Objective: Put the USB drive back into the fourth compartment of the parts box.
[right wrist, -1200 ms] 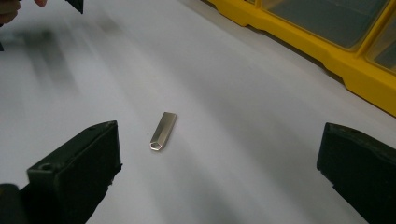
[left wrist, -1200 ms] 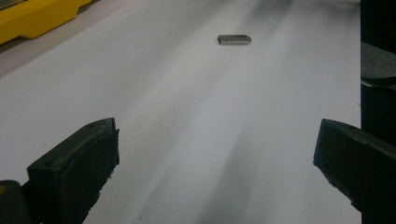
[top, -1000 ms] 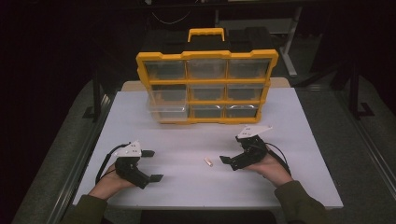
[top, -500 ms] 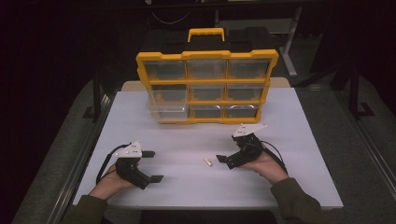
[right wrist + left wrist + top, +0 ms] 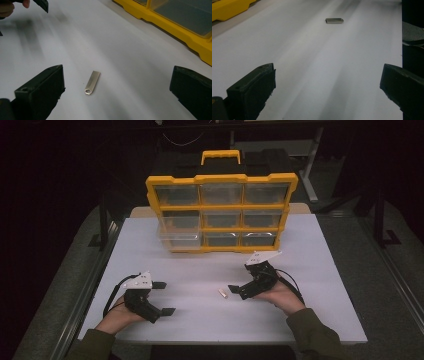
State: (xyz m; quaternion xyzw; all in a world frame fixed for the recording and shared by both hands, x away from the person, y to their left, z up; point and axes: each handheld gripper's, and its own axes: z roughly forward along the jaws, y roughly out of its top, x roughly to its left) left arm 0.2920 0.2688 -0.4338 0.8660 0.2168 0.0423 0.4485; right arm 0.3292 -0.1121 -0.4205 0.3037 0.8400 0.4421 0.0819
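Note:
A small flat metal piece (image 5: 222,293) lies on the white table (image 5: 310,270) between my two grippers. My right gripper (image 5: 239,287) stands open just right of it. In the right gripper view the piece (image 5: 92,82) lies on the table between the wide-apart jaws of that gripper (image 5: 116,77), nearer the left one. My left gripper (image 5: 163,297) rests open at the front left. In the left gripper view the piece (image 5: 334,20) lies far ahead of this gripper (image 5: 328,75), with nothing between its jaws.
A yellow drawer organizer (image 5: 220,180) with a carry handle stands upright at the table's far edge. Its lower left clear drawer (image 5: 179,240) sticks out a little. The organizer's yellow base (image 5: 175,30) runs along the right gripper view's upper right.
My right gripper has crept a little to the left, closer to the metal piece. The left gripper and the piece have stayed put.

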